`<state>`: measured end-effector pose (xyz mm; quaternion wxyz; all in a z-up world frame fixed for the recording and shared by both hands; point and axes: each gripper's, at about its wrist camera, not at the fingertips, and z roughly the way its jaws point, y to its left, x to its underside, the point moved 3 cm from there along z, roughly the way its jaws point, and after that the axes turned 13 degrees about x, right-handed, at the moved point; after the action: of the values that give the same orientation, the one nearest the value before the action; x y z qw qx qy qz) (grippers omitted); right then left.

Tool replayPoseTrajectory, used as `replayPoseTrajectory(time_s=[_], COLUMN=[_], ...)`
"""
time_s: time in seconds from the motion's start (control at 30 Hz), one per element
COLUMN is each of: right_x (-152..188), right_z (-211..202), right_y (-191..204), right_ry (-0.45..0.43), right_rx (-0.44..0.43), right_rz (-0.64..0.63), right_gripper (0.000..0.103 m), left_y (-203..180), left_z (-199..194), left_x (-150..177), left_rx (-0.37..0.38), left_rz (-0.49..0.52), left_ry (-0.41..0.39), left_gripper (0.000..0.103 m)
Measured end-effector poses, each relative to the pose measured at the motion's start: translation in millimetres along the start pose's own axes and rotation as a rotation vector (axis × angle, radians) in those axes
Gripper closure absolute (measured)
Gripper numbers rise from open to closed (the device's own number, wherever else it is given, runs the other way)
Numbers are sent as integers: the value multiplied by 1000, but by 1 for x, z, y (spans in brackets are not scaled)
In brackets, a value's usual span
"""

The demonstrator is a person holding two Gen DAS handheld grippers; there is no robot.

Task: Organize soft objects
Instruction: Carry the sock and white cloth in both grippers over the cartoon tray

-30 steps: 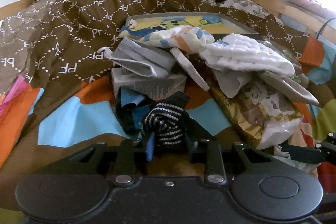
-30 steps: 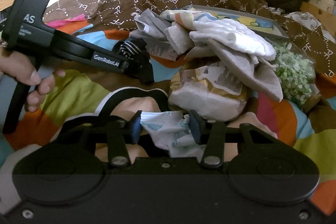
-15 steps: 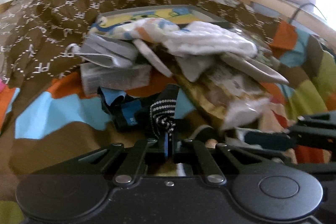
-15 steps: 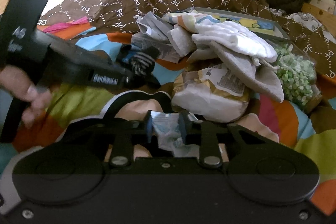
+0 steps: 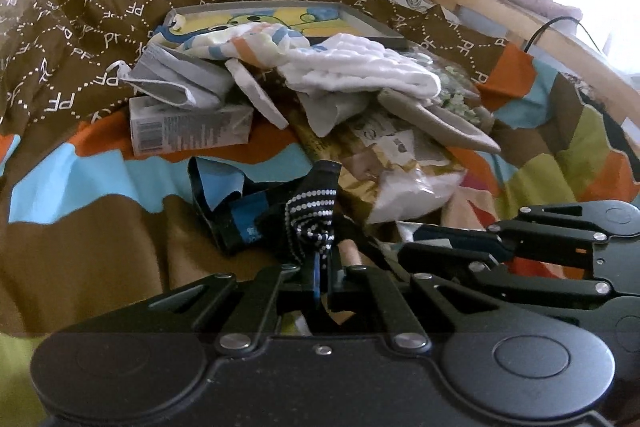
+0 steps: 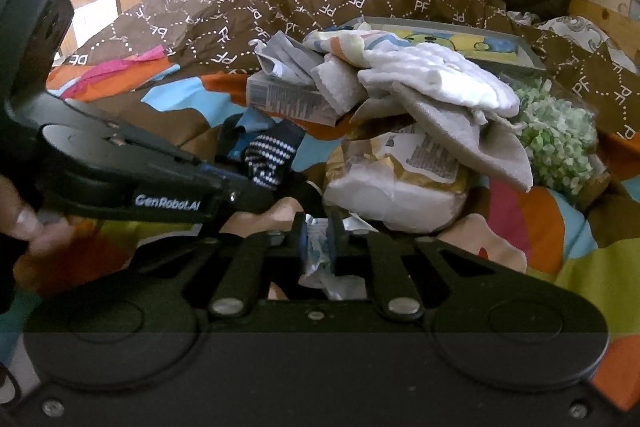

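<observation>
A dark sock with white dots lies on the colourful bedspread. My left gripper is shut on its near end. In the right wrist view that left gripper comes in from the left with the sock rising from its tips. My right gripper has its jaws closing, and the pads press on a small white cloth with a light blue print. Behind both is a heap of soft things: a white quilted cloth, a grey cloth and a striped cloth.
Under the heap are a grey printed box, a gold and white bag and a bag of green bits. A framed picture lies on the brown quilt. A wooden bed rail runs behind. A hand holds the left gripper.
Both grippers have closed: the left on the dotted sock, the right on the white printed cloth. The left gripper has shifted towards the right gripper and tilted; the right has stayed put.
</observation>
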<state>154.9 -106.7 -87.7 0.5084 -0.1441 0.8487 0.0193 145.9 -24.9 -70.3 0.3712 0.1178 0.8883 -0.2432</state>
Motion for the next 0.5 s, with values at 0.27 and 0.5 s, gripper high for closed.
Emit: replayPoseTrajectory(time_s=[0.27, 0.5], right_x=[-6, -12], right_z=[-18, -31], right_y=[0, 2], right_ry=[-64, -118], right_rx=[13, 37], right_rz=[-9, -29], right_gripper=[101, 103], left_y=[-11, -17], left_z=[-13, -24], left_x=[1, -4], left_rx=[29, 43], left_rz=[-9, -8], left_ry=[-37, -77], left_gripper=[101, 101])
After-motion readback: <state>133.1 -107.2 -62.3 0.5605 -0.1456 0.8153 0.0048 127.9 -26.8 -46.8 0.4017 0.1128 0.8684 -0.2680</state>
